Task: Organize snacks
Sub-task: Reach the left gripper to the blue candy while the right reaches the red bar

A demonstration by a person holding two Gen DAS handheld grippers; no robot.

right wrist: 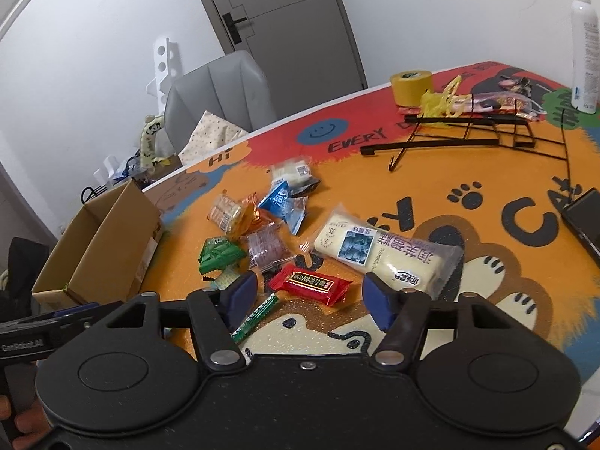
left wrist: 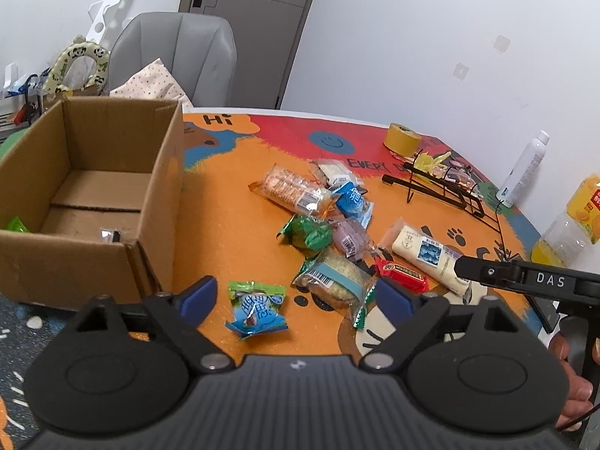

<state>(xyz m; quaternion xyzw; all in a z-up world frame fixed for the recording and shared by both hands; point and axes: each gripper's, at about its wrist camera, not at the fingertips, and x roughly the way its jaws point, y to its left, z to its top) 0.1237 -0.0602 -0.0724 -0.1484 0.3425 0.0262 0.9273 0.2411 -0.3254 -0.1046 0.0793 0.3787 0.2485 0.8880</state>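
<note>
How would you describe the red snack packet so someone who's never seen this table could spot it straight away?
Start at the orange cartoon table mat and find the pile of snacks in its middle. At the pile's near edge, beside the long cream cake packet, lies the red snack packet. It is the only red wrapper there, flat and shiny, with a dark label strip along its middle.

red snack (right wrist: 310, 284), brown box (left wrist: 90, 202), orange mat (left wrist: 232, 240)

Right gripper (right wrist: 310, 297): jaws apart, red snack (right wrist: 310, 284) between; cream pack (right wrist: 382, 253) beyond right finger; box (right wrist: 97, 247) far left.
</note>
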